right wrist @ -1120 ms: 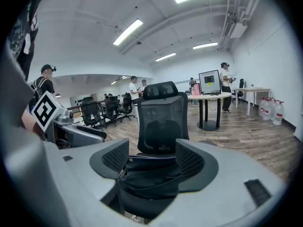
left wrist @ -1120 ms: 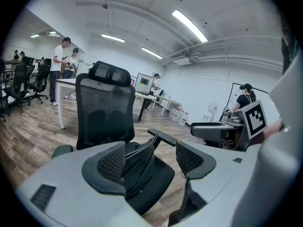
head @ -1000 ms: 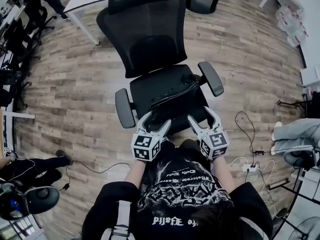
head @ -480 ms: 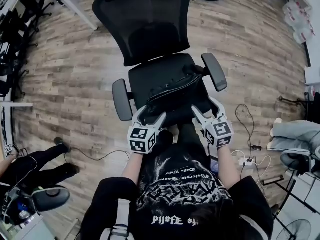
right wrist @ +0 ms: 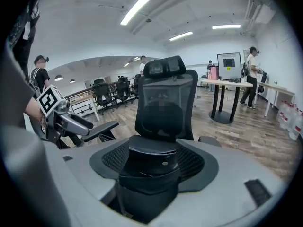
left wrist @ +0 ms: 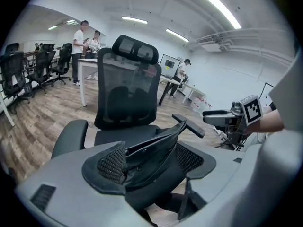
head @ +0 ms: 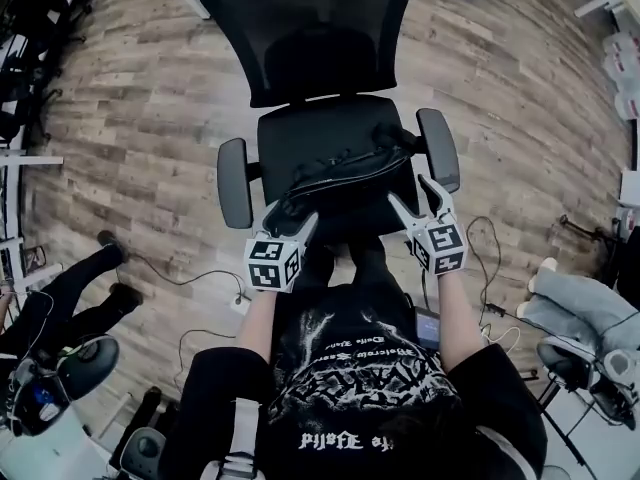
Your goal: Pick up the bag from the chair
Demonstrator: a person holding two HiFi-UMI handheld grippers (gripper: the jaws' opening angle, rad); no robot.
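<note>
Finds the black bag (head: 345, 173) lying across the front of the chair (head: 300, 28) seat. Brackets its 2 ends with the left gripper (head: 290, 215) and right gripper (head: 410, 193), both sets of jaws spread wide, not clamped.

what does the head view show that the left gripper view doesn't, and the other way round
Only the head view: the wearer's black printed shirt, someone's dark-trousered legs at the left edge, and the left gripper seen from outside with its marker cube.

Only the left gripper view: people standing by a white table, ceiling lights, and the bag standing between that gripper's spread jaws.

Both: the black chair, the bag on its seat, and the right gripper.
</note>
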